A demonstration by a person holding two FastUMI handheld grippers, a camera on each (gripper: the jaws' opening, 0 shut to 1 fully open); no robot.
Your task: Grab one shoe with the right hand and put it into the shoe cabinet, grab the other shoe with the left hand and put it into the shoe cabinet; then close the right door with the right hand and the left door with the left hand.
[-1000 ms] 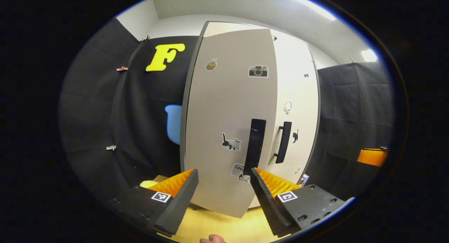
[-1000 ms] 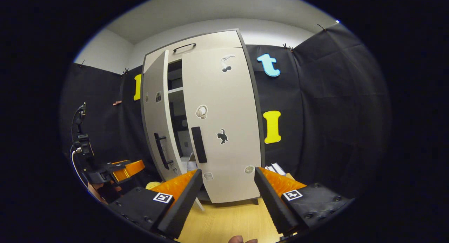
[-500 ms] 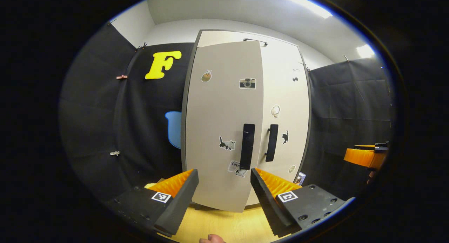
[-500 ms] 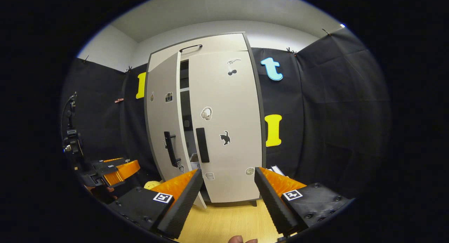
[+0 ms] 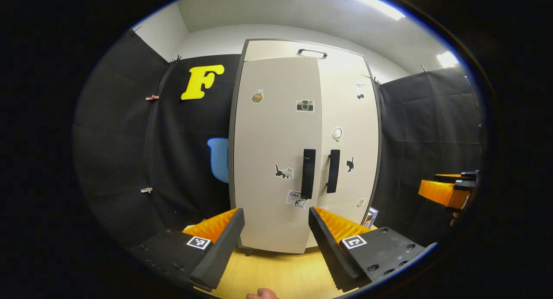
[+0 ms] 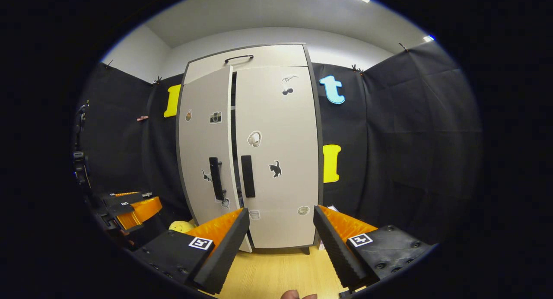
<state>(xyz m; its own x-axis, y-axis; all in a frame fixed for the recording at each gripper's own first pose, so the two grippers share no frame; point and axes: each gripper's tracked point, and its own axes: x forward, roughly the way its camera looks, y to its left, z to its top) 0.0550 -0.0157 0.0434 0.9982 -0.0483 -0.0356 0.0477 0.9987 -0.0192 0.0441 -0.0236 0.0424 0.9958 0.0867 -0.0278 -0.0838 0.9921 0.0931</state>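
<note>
The pale shoe cabinet (image 5: 276,130) stands ahead on a wooden floor. In the right gripper view its right door (image 6: 281,160) lies flush, while the left door (image 6: 205,152) stands a crack ajar, with a dark slit (image 6: 233,130) between them. In the left gripper view both black handles (image 5: 308,173) sit side by side. No shoe is visible; the inside is hidden. My left gripper (image 5: 274,211) is open, empty, and back from the left door. My right gripper (image 6: 281,211) is open and empty before the right door. Each gripper also appears in the other's view: the right gripper (image 5: 445,191) and the left gripper (image 6: 129,204).
A drawer with a black handle (image 6: 239,57) tops the cabinet. A yellow soft object (image 6: 181,225) lies on the floor left of the cabinet's base, and a small box (image 5: 370,217) leans at its right. Black cloth walls close in on both sides.
The left door has swung from well open to almost shut, hiding the shelves and the shoe seen a second ago. Both grippers have drawn back from the cabinet.
</note>
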